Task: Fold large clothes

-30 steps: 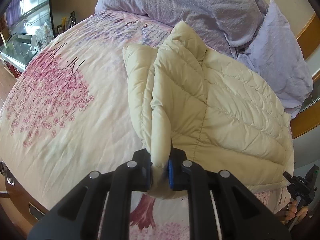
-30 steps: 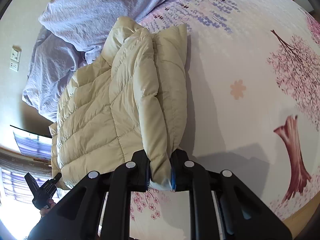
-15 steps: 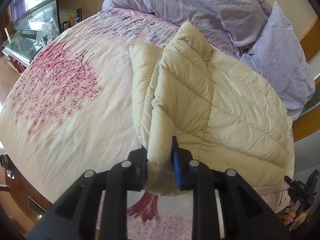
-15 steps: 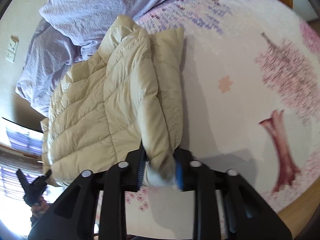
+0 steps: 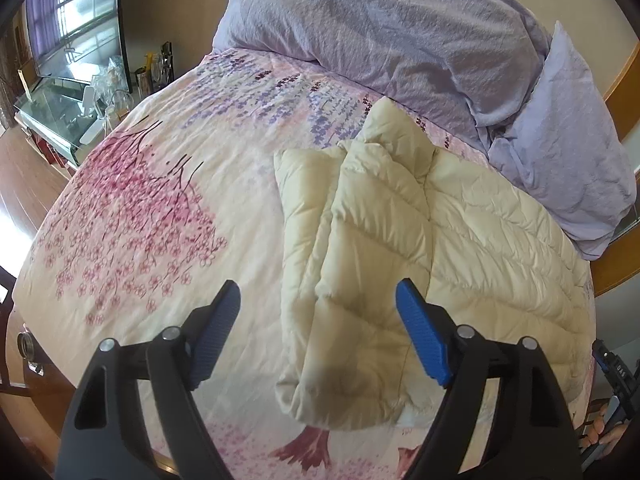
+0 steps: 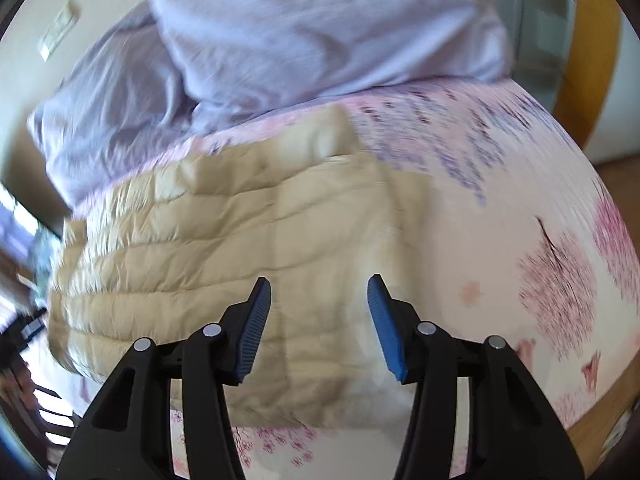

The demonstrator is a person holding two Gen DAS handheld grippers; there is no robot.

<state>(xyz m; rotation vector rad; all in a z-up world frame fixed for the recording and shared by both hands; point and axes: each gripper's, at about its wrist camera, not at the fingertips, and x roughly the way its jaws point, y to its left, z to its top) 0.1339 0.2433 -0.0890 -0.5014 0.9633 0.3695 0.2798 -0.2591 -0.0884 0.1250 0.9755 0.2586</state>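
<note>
Left wrist view: the left gripper (image 5: 318, 332) hangs with its jaws spread wide and nothing between the blue pads (image 5: 216, 334). Below and just ahead of it lies the cream quilted down jacket (image 5: 440, 264), resting on the blossom-print bedspread (image 5: 132, 216). One side panel is folded over onto the body, and its near cuff end (image 5: 340, 392) sits between the two fingers in the picture but lower, apart from both pads. Beyond the jacket are the rumpled lavender duvet (image 5: 380, 28) and a lavender pillow (image 5: 568, 140). A glass cabinet (image 5: 52, 112) stands off the far left of the bed.

The risk here, as I judge it, is the padding itself: the puffy fill may spring the folded panel open again, since nothing pins it. The slick shell could also slide on the bedspread if the next grasp drags instead of lifting.

Right wrist view: this picture is motion-blurred, so fine detail is unsure. The right gripper (image 6: 319, 328) is also parted and empty, its pads (image 6: 384, 332) clear of the fabric. The jacket (image 6: 208, 248) fills the left and middle, with its near edge under the fingers and slightly to the left. Bare bedspread (image 6: 520, 216) lies to the right. A careless re-grasp from this angle might catch only the top layer and pull the fold askew
</note>
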